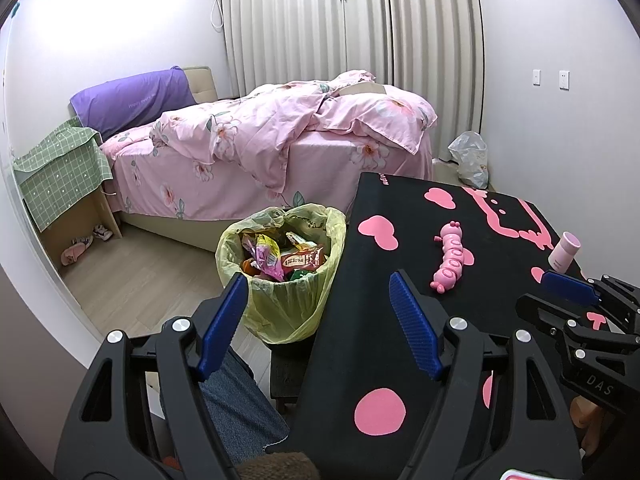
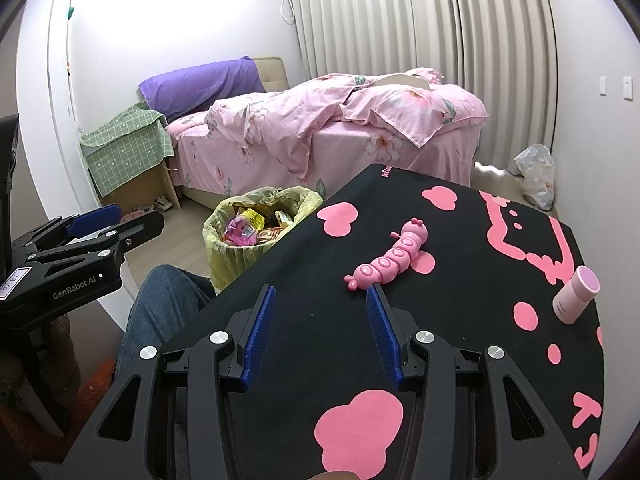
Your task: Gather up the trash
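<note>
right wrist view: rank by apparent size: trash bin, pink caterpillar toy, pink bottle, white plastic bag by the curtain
1. trash bin, clearly largest
2. pink caterpillar toy
3. pink bottle and white plastic bag: look alike in area; the bag sits much farther back, so I won't rank them.

The yellow liner is hiding the trash bin (image 1: pixel 288 308) itself, and the table (image 1: pixel 372 320) edge is covering its right side. Small print on the pink bottle (image 2: pixel 574 296) is staying too small to read. The shoes (image 1: pixel 86 242) under the bedside stand are showing only as blurry shapes.
</note>
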